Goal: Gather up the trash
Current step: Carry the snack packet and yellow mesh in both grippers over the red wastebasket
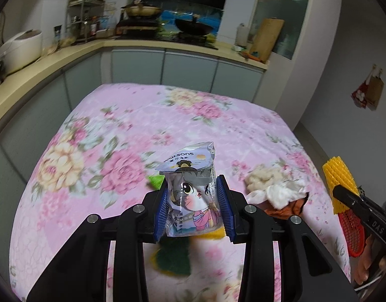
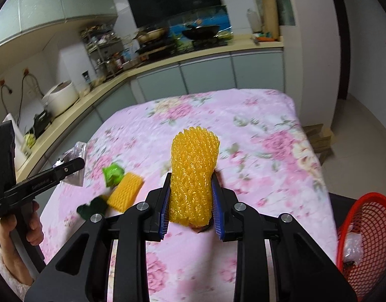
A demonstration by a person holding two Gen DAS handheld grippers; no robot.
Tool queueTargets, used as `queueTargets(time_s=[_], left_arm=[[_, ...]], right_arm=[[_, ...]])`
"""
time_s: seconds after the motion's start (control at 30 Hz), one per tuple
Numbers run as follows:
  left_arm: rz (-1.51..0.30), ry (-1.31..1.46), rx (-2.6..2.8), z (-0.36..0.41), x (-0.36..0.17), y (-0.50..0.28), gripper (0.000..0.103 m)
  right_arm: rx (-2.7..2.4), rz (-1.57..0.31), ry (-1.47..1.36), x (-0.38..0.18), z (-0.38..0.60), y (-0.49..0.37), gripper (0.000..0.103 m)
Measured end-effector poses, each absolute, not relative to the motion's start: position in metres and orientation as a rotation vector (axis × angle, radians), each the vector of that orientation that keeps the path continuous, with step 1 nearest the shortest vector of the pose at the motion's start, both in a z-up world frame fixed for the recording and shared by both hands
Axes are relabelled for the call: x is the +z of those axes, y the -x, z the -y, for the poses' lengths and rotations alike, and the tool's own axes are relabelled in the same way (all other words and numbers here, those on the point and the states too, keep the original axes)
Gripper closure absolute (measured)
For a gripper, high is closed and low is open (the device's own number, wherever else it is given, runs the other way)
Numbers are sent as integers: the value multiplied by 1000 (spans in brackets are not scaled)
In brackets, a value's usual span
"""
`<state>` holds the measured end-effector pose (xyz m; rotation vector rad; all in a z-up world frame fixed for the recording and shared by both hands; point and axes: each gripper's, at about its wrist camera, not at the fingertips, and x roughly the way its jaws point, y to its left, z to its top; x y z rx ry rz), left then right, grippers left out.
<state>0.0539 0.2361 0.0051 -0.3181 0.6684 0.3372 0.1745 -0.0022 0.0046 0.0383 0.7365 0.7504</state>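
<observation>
Left claw [image 1: 194, 201] clamped on a Watsons tissue pack [image 1: 191, 183], blue pads pressing both its sides. Pack is lifted clear of the bench [image 1: 112, 125], long axis running along the fingers toward 12 o'clock, printed top end pointing away from the camera, cartoon face toward the lens.

Right claw [image 2: 191, 201] nearly closed, squeezing a yellow foam fruit net [image 2: 193, 176]. Net stands up out of the pads, long axis toward 12 o'clock, open ribbed end at the top, also held above the bench.

Still on the floral cloth: a second yellow foam net [image 2: 125, 193] at 9 o'clock of the right claw, lying flat with long axis from 7 to 1 o'clock; a crumpled green wrapper [image 2: 112, 173] touching its far end; a dark green scrap [image 2: 91, 209] at its near end. In the left view, a wad of white tissue [image 1: 270, 186] sits at 3 o'clock of the left claw.

Red mesh basket [image 2: 363, 229] at 4 o'clock of the right claw, off the bench edge, some clear plastic inside.
</observation>
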Motion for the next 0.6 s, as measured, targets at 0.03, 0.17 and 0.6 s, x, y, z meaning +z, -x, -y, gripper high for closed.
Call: queueTargets(time_s=[0.03,0.17,0.6], left_arm=[[-664,313,330,-234,7,-57,68],[-654,300,297,-223,14,-71,68],[-665,264,164,-175,21,-120,68]], right_arm=[[741,-730,-46,7,7,-178,75],[704,-714,-71,11,21,-187,75],[581,-702,-131,8,72,-209,75]])
